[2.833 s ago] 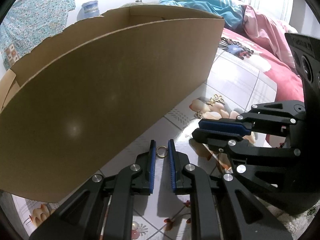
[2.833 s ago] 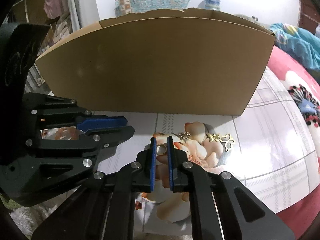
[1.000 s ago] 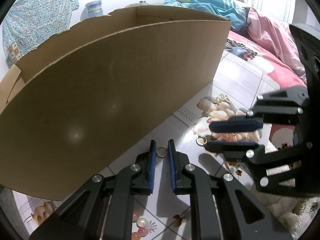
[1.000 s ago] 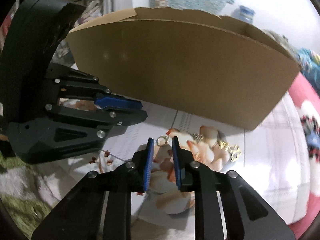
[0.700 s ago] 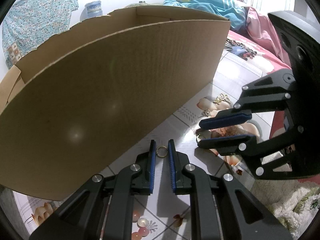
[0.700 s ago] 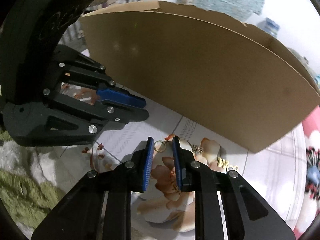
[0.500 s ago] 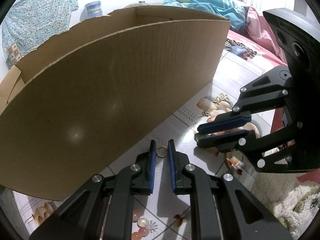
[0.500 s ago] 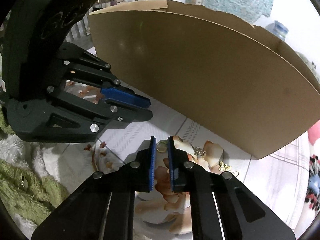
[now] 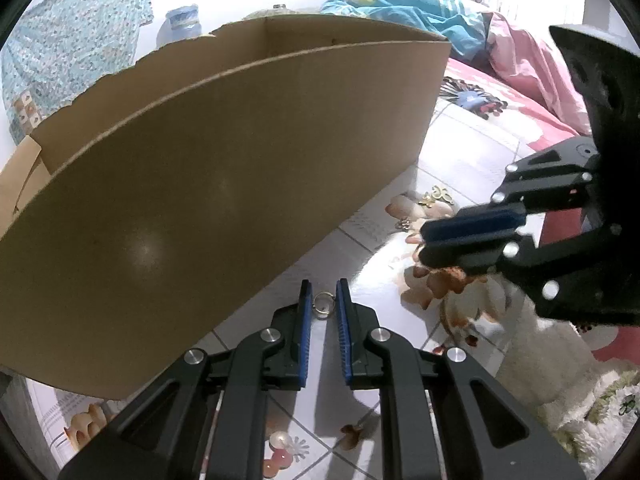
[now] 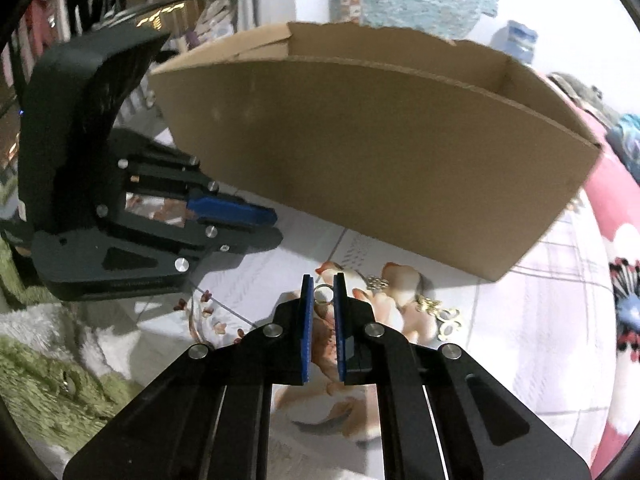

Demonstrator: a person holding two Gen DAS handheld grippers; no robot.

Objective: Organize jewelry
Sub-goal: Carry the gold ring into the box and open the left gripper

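My right tool (image 10: 323,294) and left tool (image 9: 324,304) each pinch a gold ring (rings edge-up); the cardboard box (image 10: 380,152) stands just ahead.

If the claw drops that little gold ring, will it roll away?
Probably a little. The ring is a thin round hoop, so landing on edge it could roll across the smooth cloth. It looks tiny and light, so it may bounce and hide among the flower prints. The right gripper pinches only its rim, so it might slip.
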